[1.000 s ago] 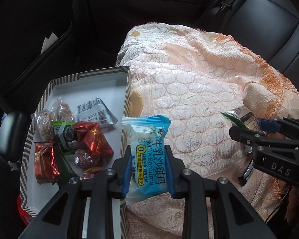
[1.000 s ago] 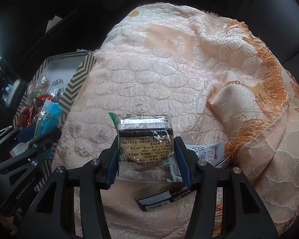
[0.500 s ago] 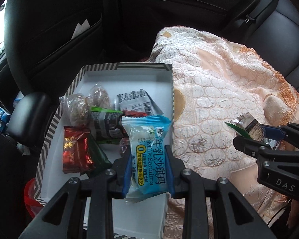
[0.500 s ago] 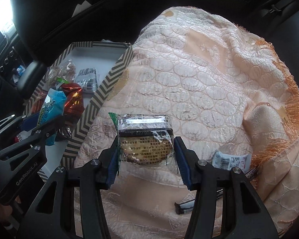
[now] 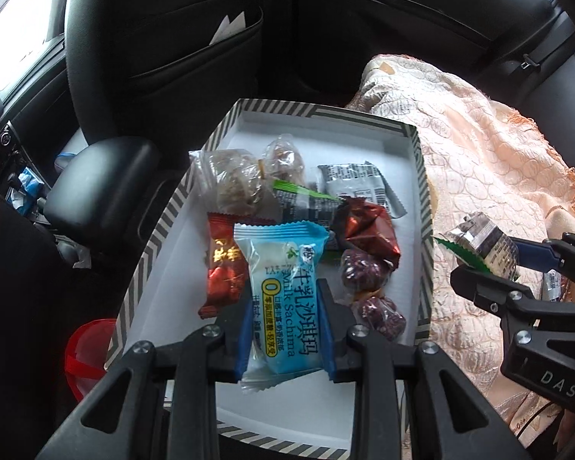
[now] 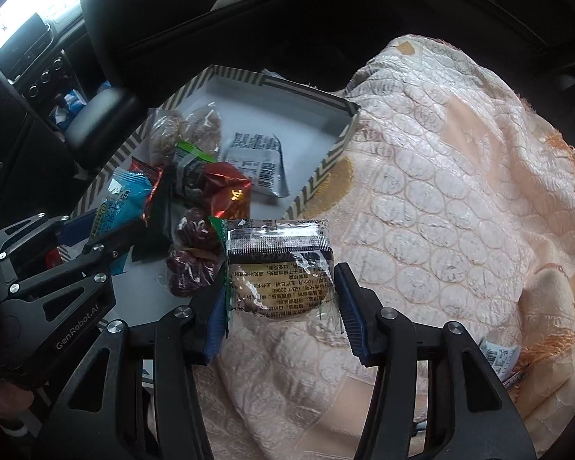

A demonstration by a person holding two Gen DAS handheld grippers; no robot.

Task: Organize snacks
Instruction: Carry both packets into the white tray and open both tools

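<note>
Snacks in both grippers above a striped box and a peach blanket.
Blanket [image 6: 441,199] fills the right of both views; the box [image 5: 402,142], centre-left, holds wrapped sweets. Left gripper [image 5: 283,329] clamps a blue Sachima packet [image 5: 283,299] over the box; right gripper [image 6: 281,303] pinches a clear-wrapped cake [image 6: 280,268] at the box's edge.

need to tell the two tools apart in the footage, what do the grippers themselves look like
Both are built alike: black angular two-finger frames with silver screws and cut-out slots, and blue ribbed pads lining the fingertips. Seen from the other camera, the left gripper carries white "GenRobot.AI" lettering on its side, and the right gripper shows white "DAS" lettering. No cables show on either.
</note>
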